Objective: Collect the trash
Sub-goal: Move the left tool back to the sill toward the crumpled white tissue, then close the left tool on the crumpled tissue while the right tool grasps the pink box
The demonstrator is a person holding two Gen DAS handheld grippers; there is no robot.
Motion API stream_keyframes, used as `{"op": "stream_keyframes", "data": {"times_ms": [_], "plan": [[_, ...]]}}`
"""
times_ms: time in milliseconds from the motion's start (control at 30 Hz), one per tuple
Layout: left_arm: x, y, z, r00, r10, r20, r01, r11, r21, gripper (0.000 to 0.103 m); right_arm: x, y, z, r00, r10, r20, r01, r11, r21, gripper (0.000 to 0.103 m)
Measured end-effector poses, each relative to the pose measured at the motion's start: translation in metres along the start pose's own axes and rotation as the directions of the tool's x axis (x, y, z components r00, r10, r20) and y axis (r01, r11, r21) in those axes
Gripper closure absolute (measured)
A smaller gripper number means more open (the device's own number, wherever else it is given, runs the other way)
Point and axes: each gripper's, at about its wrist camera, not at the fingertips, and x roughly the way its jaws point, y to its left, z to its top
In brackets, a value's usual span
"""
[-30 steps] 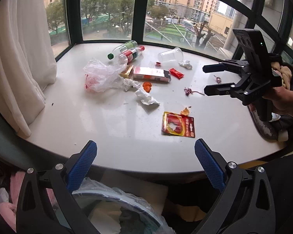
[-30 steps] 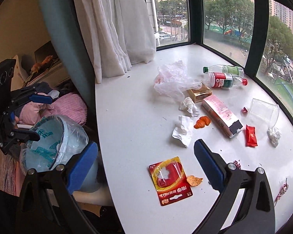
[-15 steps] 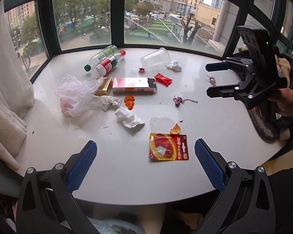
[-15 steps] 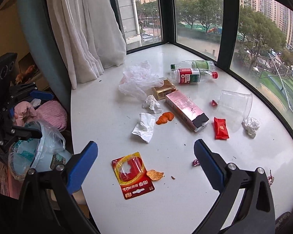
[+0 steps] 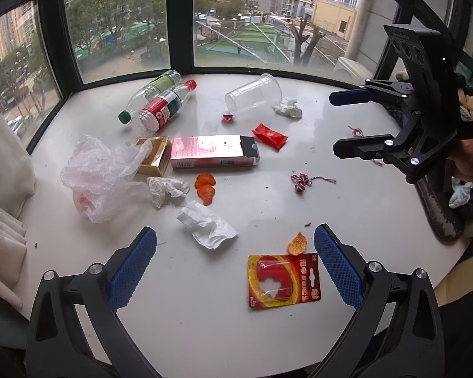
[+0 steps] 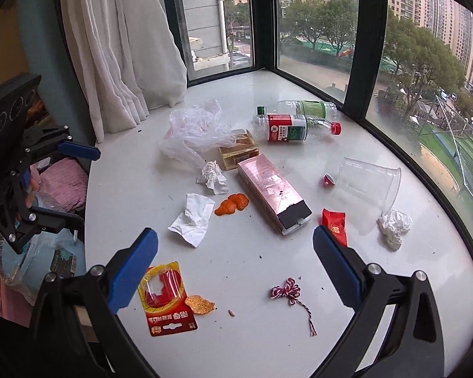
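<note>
Left wrist view
Left claw: blue-padded fingers are seen spread wide, nothing held, above the near edge of the white surface.
Right claw: seen at the right, held in a hand; its fingers are parted and nothing is gripped.
Trash, near: a red and yellow blister card is found lying flat between the left claw's fingers, printed in Chinese characters not clearly readable; an orange chip is touching its far edge. A crumpled white tissue is noted just left of it.
Trash, middle: a pink carton is lying flat, its fine print unreadable; a gold box is beside its left end, partly under a clear plastic bag. Orange peel and a second tissue wad are in front of the carton. A red sachet and red-white string are to the right.
Trash, far: two plastic bottles are lying side by side, one green-labelled, one red-labelled; a clear cup is on its side, a paper wad beside its rim.

Right wrist view
Right claw: fingers are seen wide apart, empty, above the surface between card and sachet.
Left claw: seen at the left off the surface edge, fingers parted, above a bag-lined bin.
Writing: "5g" is read on the card; the red bottle label text is too small to read.
</note>
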Motion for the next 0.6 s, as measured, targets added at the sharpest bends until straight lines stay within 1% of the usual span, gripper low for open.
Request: {"op": "stream_keyframes", "data": {"times_ms": [133,300,500,533,600], "plan": [[0.025,0.007,0.008,1.0,0.004,-0.017,-0.004,1.0,-0.003,0.006,0.022,-0.015,0.007,1.0,0.015,-0.021,-0.015,1.0,-0.018,0.007],[0.055,0.02,0.016,0.999,-0.008,-0.039,0.008,1.0,-0.015,0.006,0.052,-0.029,0.013,0.998,0.031,-0.052,-0.033,0.999,-0.041,0.007],[0.091,0.032,0.014,0.997,-0.019,-0.073,0.018,1.0,-0.015,0.006,0.09,-0.043,0.019,0.995,0.048,-0.085,-0.053,0.997,-0.051,0.007],[0.096,0.034,0.012,0.997,-0.019,-0.079,0.018,1.0,-0.015,0.007,0.096,-0.046,0.019,0.995,0.051,-0.091,-0.056,0.997,-0.051,0.007],[0.108,0.039,0.01,0.995,-0.028,-0.095,0.025,0.999,-0.025,0.015,0.11,-0.052,0.02,0.993,0.057,-0.106,-0.063,0.997,-0.051,0.007]]}}
